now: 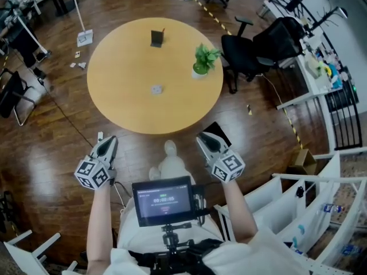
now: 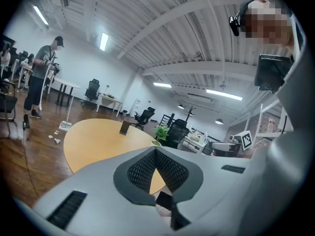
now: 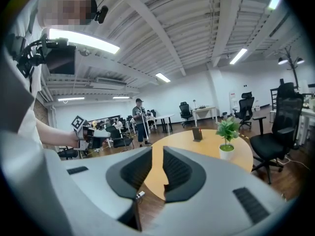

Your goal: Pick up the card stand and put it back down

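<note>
Left tool (image 2: pixel 155 150) closed, right tool (image 3: pixel 157 151) ajar

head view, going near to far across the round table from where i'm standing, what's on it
small grey disc -> potted plant -> card stand

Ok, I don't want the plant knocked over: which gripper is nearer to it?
Right. The right gripper sits just off the near edge of the table, on the plant's side; the left gripper is off the same edge, further over to the left. Neither touches it.
</note>
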### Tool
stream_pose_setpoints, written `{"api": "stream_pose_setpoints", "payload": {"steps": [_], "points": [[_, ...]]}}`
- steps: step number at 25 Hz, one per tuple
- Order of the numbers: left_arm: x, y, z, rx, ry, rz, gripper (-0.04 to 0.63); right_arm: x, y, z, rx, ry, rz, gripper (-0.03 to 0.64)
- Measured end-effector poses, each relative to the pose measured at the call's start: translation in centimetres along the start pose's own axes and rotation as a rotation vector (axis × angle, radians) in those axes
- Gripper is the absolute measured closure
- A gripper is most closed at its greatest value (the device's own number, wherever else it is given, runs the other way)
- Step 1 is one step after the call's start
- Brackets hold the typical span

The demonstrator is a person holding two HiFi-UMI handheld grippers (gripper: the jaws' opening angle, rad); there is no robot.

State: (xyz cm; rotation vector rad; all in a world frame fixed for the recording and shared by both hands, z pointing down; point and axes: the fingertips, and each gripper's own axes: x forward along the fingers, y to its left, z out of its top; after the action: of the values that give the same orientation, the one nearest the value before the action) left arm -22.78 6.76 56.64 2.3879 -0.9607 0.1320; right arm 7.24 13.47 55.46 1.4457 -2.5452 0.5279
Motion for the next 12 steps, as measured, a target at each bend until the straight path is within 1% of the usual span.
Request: {"api": "stream_pose_setpoints", "payload": {"steps": [6,12], "points": [[2.8,0.6,-0.5,-0.042,0.01,0.044,0.601,2.6,-2.8,0.5,0.001,0.029,0.045,0.54],[8.4,1.3,0.8,-0.053,0.033,0.073,0.601,7.0,-7.8,0.9,-0.014,0.087,0.109,0.54]]}}
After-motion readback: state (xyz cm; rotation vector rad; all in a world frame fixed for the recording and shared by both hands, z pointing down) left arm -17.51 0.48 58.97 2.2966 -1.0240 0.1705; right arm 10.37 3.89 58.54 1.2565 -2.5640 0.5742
